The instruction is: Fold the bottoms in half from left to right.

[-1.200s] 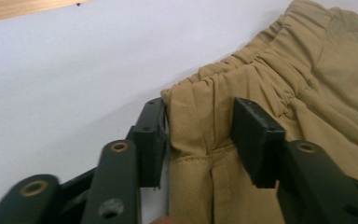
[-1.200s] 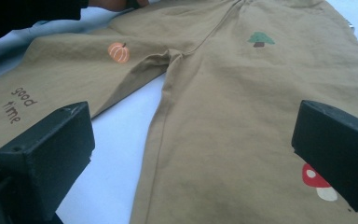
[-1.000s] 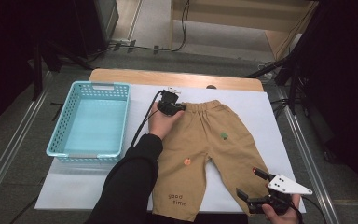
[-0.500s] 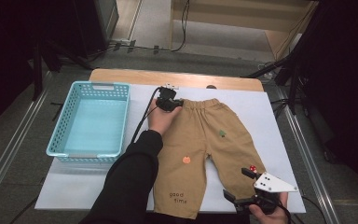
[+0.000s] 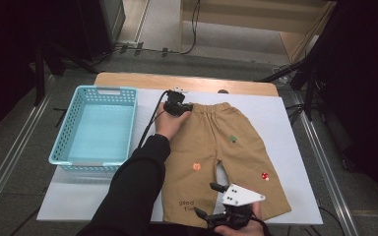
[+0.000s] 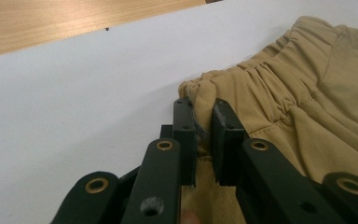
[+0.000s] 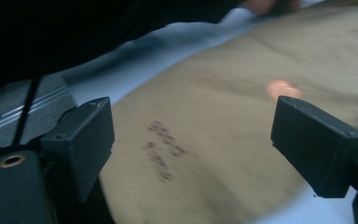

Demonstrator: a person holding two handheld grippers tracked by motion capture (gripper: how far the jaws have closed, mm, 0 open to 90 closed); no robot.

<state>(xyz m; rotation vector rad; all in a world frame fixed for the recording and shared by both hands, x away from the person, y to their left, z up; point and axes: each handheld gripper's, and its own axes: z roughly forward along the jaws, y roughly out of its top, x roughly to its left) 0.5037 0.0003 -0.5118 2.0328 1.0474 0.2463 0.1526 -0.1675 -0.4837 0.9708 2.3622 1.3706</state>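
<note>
Here the left claw (image 5: 179, 107) is clamped on the trousers' (image 5: 216, 147) waistband, arm outstretched; the right claw (image 5: 207, 201), just narrowing, gapes over the hem.

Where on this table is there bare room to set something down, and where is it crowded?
Free: the white sheet below the basket; the strip between the trousers and the sheet's right edge; the strip above the waistband; the basket's bare floor. Crowded: the sheet's middle and lower edge, with trousers, sleeve, left tool and right tool.
</note>
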